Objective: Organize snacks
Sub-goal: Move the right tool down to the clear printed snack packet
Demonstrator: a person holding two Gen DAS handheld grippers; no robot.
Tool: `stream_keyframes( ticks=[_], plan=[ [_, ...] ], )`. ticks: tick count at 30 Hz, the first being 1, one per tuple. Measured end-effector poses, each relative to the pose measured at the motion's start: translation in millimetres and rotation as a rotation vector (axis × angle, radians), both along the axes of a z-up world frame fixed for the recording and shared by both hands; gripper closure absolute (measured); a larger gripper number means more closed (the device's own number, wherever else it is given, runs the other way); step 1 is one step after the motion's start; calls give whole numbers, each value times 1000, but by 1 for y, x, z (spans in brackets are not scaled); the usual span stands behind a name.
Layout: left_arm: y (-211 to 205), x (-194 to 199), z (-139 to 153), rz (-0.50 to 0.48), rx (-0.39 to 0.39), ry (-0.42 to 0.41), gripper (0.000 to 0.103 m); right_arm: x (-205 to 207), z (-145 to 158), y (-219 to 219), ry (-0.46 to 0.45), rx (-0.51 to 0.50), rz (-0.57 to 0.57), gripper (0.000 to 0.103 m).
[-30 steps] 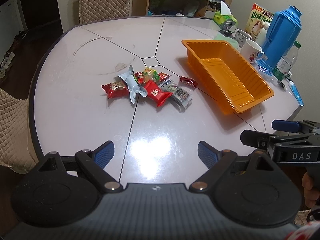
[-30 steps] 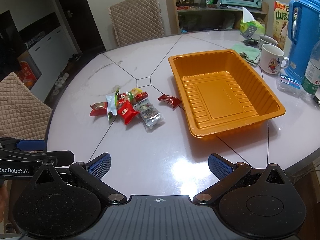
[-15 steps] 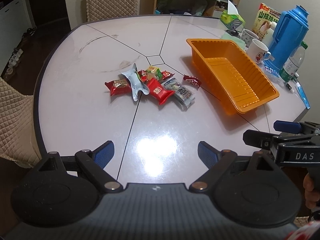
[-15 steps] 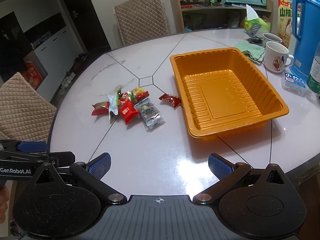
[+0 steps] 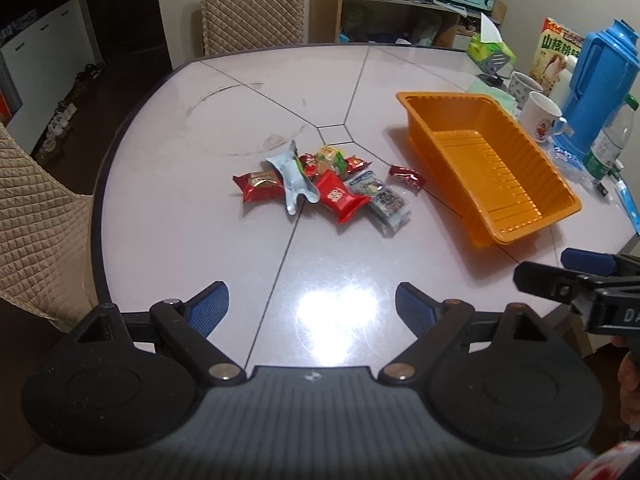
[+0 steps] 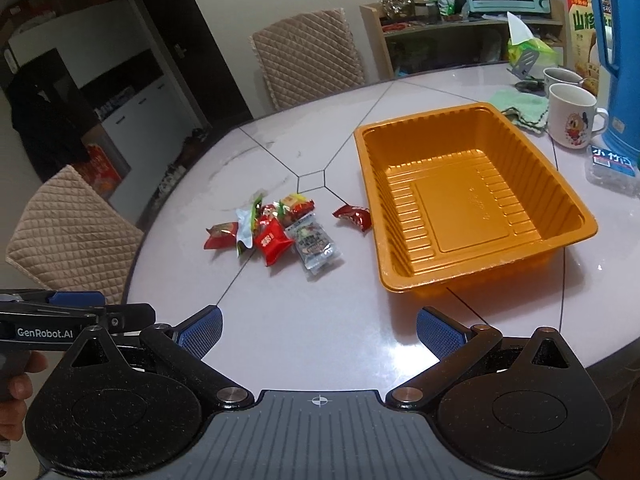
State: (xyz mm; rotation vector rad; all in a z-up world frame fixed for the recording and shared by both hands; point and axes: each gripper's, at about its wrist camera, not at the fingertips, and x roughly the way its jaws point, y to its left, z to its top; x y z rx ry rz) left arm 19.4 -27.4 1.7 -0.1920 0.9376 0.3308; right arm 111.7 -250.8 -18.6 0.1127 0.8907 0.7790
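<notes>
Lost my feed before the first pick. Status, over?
Left gripper and right gripper open, empty, over near table edge. Snack packets piled loose on table; orange tray empty. Path clear.

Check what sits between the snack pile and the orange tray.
One small red snack packet lies alone on the table between the snack pile and the orange tray, close to the tray's wall; the right wrist view shows it best.
</notes>
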Motion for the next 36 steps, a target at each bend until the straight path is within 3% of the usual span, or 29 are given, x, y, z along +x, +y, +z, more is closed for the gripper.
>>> stream_keyframes(
  ticks=[8,17,29,36],
  plan=[
    [20,10,-7,12,10,-18,14,3,0,15,-51,48,11,0],
    [51,35,-18,-30,7,-26,19,18,-9,51,-82,36,42,27],
    [95,66,-40,-69,-46,-10,24,58,-42,113,-80,-95,75,60],
    [114,83,-52,-77,-76,0,24,85,-61,136,-63,-169,67,61]
  ],
)
